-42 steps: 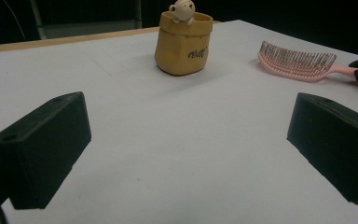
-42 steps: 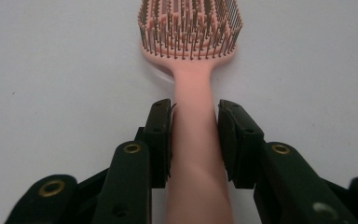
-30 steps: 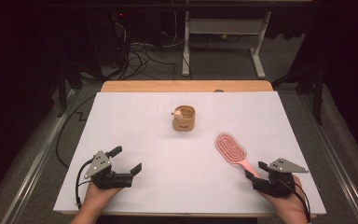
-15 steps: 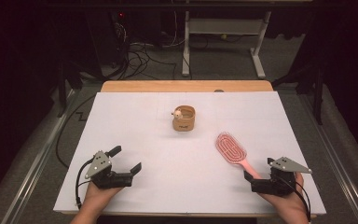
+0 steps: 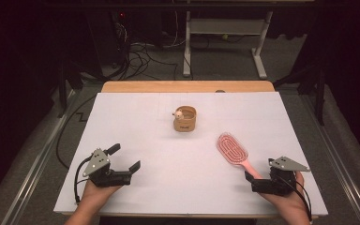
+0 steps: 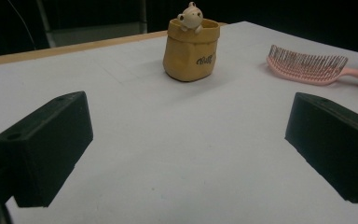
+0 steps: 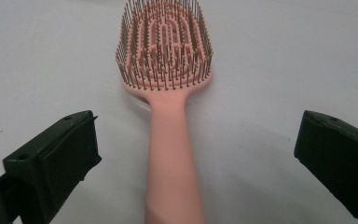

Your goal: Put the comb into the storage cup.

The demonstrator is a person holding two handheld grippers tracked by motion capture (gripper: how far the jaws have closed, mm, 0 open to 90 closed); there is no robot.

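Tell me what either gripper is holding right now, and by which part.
Nothing is held. The right gripper has just opened wide; the pink hairbrush's handle lies untouched between its jaws. The left gripper is open, empty.

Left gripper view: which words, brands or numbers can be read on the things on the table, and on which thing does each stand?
Tan pouch: one short dark word in cursive on its front, too blurred to read.
Pink hairbrush: no writing visible.

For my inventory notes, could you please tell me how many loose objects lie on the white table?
2: a tan pouch-shaped holder with a bear figure at mid-table, and a pink hairbrush at right, its handle between the open right gripper jaws, untouched.
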